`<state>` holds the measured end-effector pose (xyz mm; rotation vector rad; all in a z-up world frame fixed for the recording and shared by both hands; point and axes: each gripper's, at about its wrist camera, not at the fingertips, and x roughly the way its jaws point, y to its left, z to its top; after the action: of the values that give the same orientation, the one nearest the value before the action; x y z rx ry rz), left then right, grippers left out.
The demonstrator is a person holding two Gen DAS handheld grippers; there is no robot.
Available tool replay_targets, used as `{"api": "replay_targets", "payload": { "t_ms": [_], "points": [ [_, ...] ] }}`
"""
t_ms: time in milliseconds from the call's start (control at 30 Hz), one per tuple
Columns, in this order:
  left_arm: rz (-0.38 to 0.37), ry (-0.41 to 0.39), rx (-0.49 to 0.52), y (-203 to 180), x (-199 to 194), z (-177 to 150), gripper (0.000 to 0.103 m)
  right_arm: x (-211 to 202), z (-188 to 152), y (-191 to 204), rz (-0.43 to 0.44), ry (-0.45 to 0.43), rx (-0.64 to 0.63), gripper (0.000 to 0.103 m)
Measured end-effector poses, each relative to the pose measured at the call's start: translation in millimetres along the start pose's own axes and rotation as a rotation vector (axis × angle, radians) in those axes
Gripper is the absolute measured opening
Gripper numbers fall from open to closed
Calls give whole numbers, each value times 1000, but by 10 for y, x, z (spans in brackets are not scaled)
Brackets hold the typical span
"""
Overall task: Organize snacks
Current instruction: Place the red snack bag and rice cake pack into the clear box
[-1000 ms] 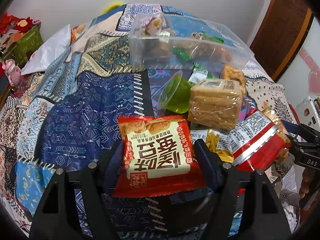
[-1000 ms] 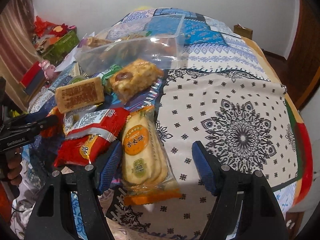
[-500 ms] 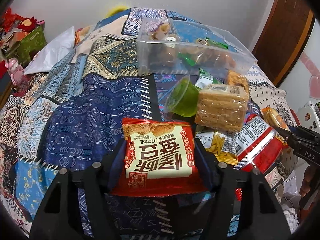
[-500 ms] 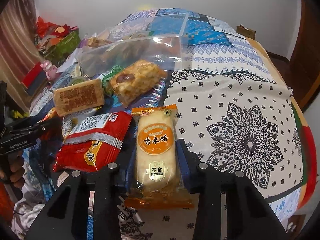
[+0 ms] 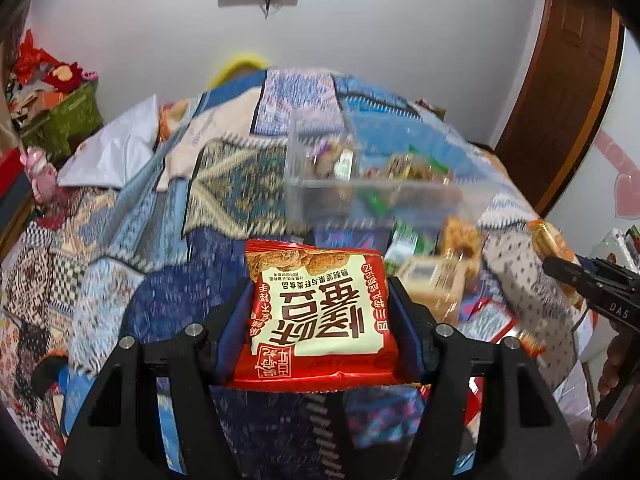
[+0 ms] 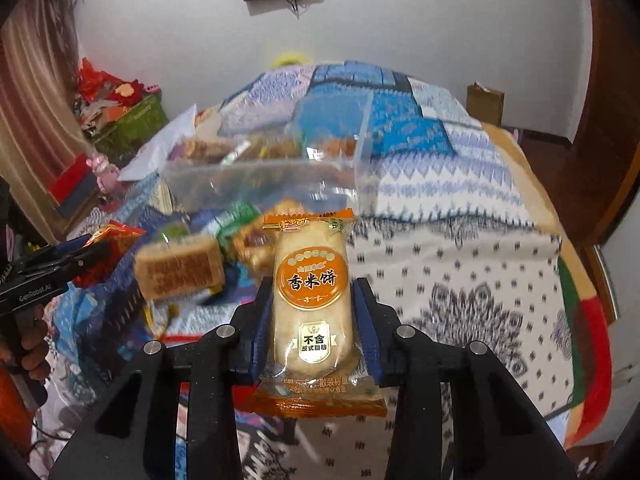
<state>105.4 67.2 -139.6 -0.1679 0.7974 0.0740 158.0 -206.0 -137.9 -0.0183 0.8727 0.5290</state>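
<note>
My left gripper [image 5: 320, 304] is shut on a red snack packet [image 5: 318, 308] with a cream label and holds it above the bed. My right gripper [image 6: 312, 308] is shut on an orange rice-cracker packet [image 6: 312, 304] and holds it raised. A clear plastic box [image 5: 360, 188] with several snacks inside sits on the patchwork bedspread ahead; it also shows in the right wrist view [image 6: 272, 176]. Loose snacks lie before it, among them a tan wafer block [image 6: 180, 270]. The left gripper with its packet shows at the left of the right wrist view [image 6: 108, 248].
The patterned bedspread [image 6: 460, 264] covers the bed. A green box [image 5: 68, 116] and red clutter stand at the far left. A pink toy [image 5: 40, 172] is by the bed's left edge. A wooden door [image 5: 568, 80] is at the right, a white wall behind.
Both grippers have lifted their packets off the bed and risen. The right gripper closed on the rice-cracker packet, which lay loose between open fingers one second ago.
</note>
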Motion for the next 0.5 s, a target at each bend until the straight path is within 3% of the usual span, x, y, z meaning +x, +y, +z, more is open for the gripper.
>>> {"api": "replay_targets", "payload": {
  "t_ms": [233, 500],
  "points": [
    [-20, -82, 34, -131, -31, 372, 64, 25, 302, 34, 19, -53, -10, 35],
    [-48, -103, 60, -330, 192, 717, 64, 186, 663, 4, 35, -107, -15, 35]
  ]
}}
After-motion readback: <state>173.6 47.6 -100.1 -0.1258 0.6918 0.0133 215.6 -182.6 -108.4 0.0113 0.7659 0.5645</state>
